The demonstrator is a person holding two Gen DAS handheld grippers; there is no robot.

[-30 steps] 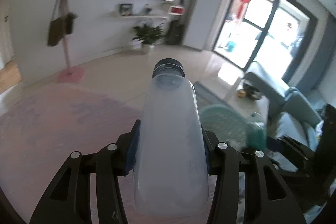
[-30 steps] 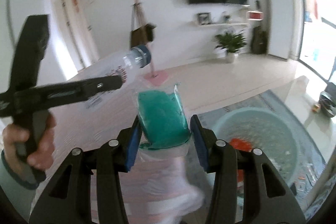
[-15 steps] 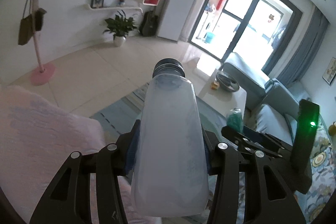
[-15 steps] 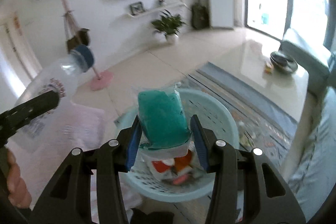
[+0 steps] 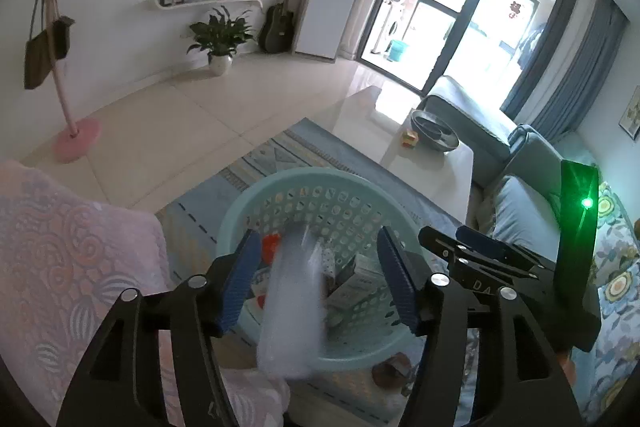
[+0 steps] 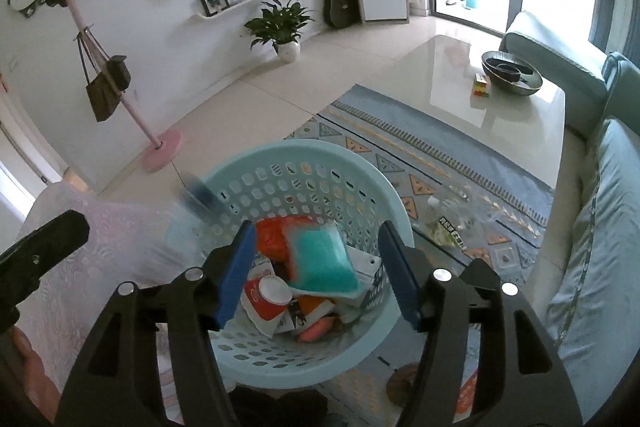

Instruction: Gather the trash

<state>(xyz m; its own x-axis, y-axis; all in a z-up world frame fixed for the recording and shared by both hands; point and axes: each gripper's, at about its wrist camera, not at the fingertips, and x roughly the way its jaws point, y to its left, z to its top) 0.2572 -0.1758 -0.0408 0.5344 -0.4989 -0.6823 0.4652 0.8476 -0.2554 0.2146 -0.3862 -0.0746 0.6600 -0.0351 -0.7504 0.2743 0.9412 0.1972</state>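
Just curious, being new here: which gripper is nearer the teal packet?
Right. The teal packet lies between the right gripper's opening fingers, untouched, above the basket. The left gripper, also opening, is off beside the basket, by the pink cloth.

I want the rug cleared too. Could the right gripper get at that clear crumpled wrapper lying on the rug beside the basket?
Probably yes. The wrapper lies in the open on the rug, right of the basket, nothing on it. The right gripper, its jaws opening and touching nothing, hangs over the basket, so swinging right looks unobstructed.
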